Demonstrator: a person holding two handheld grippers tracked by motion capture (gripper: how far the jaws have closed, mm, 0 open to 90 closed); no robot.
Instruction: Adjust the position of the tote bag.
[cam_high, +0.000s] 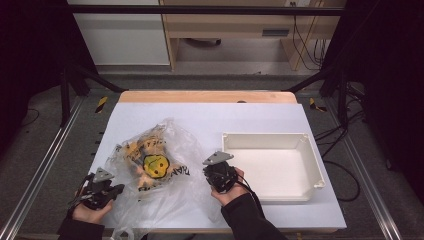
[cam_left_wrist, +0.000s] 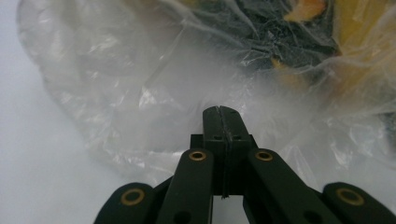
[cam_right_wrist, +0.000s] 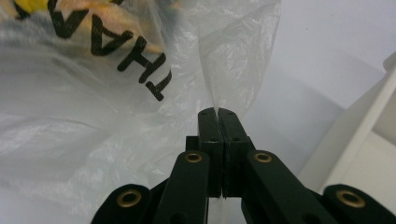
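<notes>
**On the bench, both claws are pinching the plastic bag**

On the white bench (cam_high: 210, 117), you are working a clear plastic bag (cam_high: 165, 150) that is lying left of centre, with yellow-and-black contents (cam_high: 154, 165) showing through the film; a white tray (cam_high: 272, 167) is sitting just to its right, apart from the bag. Your left claw (cam_left_wrist: 220, 112) is standing fully closed at the bag's near-left edge, and in the left gripper view the crumpled film is bunching right at the tips, though whether any film is actually caught between them is too blurred to tell; in the high view the left claw (cam_high: 112, 189) is sitting low against the bag's fringe. Your right claw (cam_right_wrist: 217, 113) is clamping a thin fold of the film, which is rising taut from between the closed tips; in the high view the right claw (cam_high: 212, 167) is sitting at the bag's right side, between bag and tray.

By the look of it, you are taking hold of the bag at two sides, either to spread its mouth or to lift it toward the tray; which of these you are intending is not certain. The next move is calling for an even, gentle pull from both hands; the film is thin and slippery, so a jerk is likely to tear it or let it slide free; it is worth confirming that the left side is really gripping before you are raising anything.
</notes>
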